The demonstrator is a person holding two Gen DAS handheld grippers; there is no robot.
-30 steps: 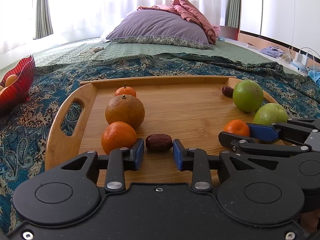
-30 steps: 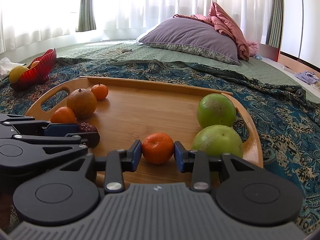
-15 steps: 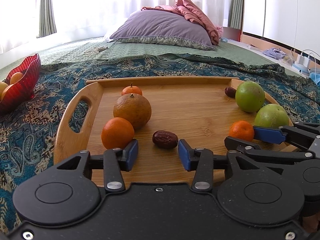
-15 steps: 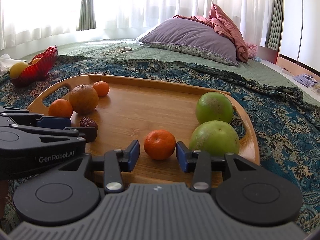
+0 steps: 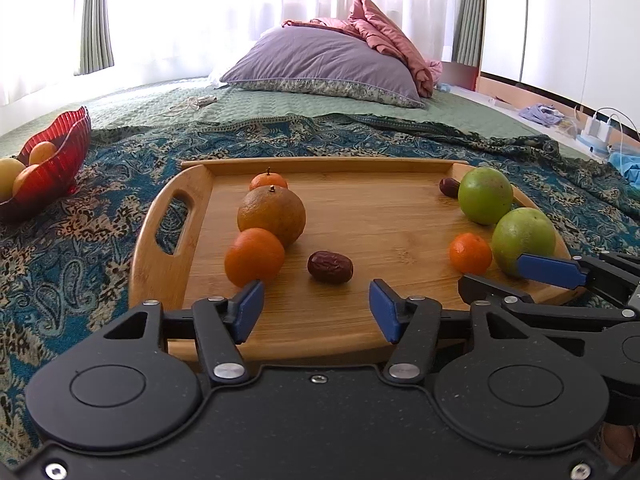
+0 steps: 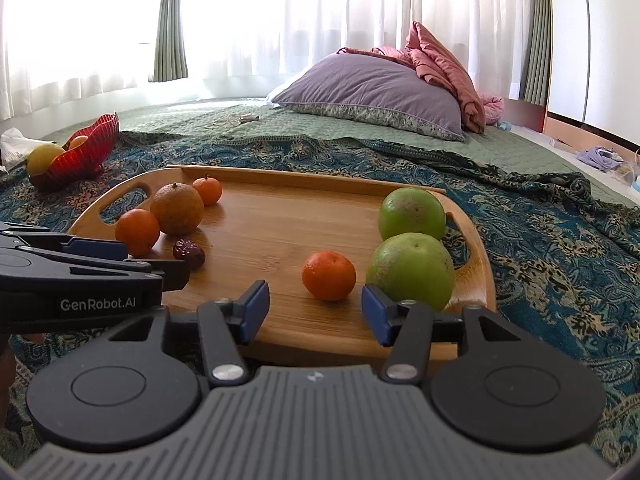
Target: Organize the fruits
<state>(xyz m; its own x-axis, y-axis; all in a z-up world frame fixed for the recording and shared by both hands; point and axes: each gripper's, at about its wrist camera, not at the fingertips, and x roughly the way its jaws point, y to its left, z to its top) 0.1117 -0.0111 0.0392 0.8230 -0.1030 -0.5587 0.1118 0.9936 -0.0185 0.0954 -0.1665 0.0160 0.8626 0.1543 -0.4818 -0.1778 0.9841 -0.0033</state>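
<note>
A wooden tray (image 5: 360, 328) (image 6: 280, 332) lies on the bed. On its left stand a small orange (image 5: 254, 256) (image 6: 137, 231), a big brownish orange (image 5: 272, 215) (image 6: 177, 209) and a small tangerine (image 5: 268, 181) (image 6: 207, 190). A brown date (image 5: 330, 266) (image 6: 188, 253) lies just beyond my left gripper (image 5: 316, 310), which is open and empty. On the right are two green fruits (image 5: 485, 195) (image 6: 411, 271), a second date (image 5: 447, 187) and a tangerine (image 5: 470, 253) (image 6: 329, 275) just beyond my right gripper (image 6: 315, 310), open and empty.
A red glass bowl (image 5: 56, 168) (image 6: 86, 156) with yellow and orange fruit stands at the far left on the patterned blue cloth (image 5: 100, 240). A purple pillow (image 5: 328, 64) and pink blanket lie at the back. A cable (image 5: 192, 102) lies on the green cover.
Both grippers have opened wider and pulled back from the tray. The date has left the left jaws and the tangerine the right jaws; both rest on the tray.
</note>
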